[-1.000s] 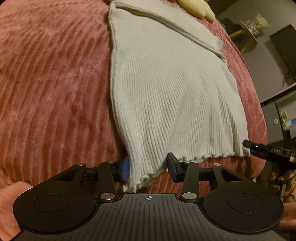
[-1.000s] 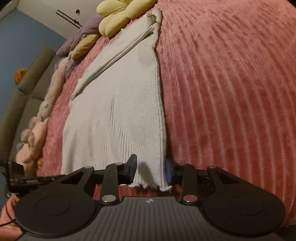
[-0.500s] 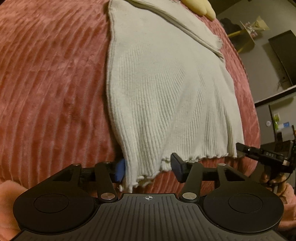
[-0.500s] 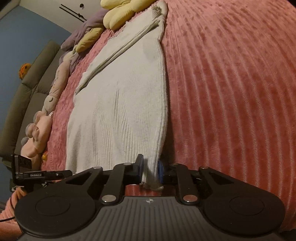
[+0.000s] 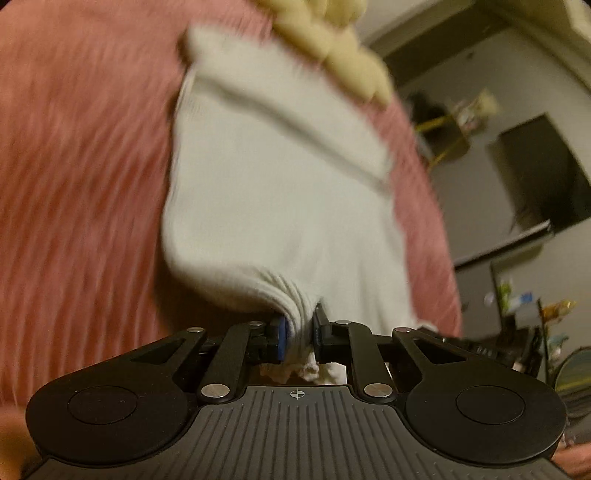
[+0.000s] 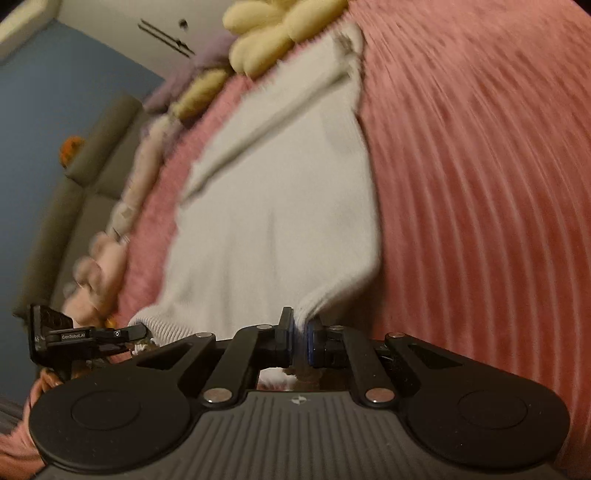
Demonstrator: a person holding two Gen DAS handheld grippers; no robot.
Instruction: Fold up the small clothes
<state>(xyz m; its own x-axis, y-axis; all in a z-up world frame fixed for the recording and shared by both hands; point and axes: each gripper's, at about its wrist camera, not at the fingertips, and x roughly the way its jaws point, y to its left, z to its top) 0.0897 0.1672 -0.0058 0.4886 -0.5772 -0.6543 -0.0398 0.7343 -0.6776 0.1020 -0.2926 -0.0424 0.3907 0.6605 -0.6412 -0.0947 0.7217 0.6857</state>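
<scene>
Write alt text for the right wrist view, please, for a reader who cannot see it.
The black two-finger right tool pinches the near hem corner of a white ribbed knit garment spread on a pink ribbed plush blanket. The left tool grips the hem's other corner. Yellow and pink plush toys lie beyond; the picture is motion-blurred.

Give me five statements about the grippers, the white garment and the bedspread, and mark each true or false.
1. The left gripper is clamped on the hem of the white ribbed garment. True; its jaws are closing with fabric bunched between them.
2. The right gripper hangs open above the garment. False; it is shut on the garment's hem corner.
3. The garment lies on a blue bedspread. False; the pink ribbed bedspread is under it.
4. A yellow plush toy sits beyond the garment's far end. True.
5. The garment is already folded into a small square. False; it is spread out lengthwise, only its near hem lifted.
</scene>
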